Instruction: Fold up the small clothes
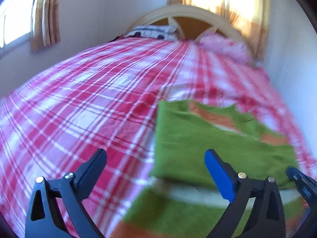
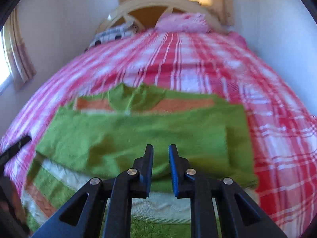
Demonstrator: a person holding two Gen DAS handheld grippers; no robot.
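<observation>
**One fold laid, more to go**

Closest to me are my right gripper's (image 2: pixel 160 158) fingers, only a narrow gap between them and nothing caught in it; I read them as apart, not gripping. Just under and ahead of them lies the green top (image 2: pixel 138 134), its near part doubled over so a plain green layer covers the middle, with orange and white stripes showing beyond it and below it, nearer me.

My left gripper (image 1: pixel 156 165) stands wide apart and empty, off the top's left edge, over the plaid bed (image 1: pixel 79 99).

I judge the first fold done. The stripes left showing suggest at least one more fold remains, then a tidy-up. A pink pillow (image 2: pixel 182 22) sits far ahead by the headboard (image 1: pixel 190 13).
</observation>
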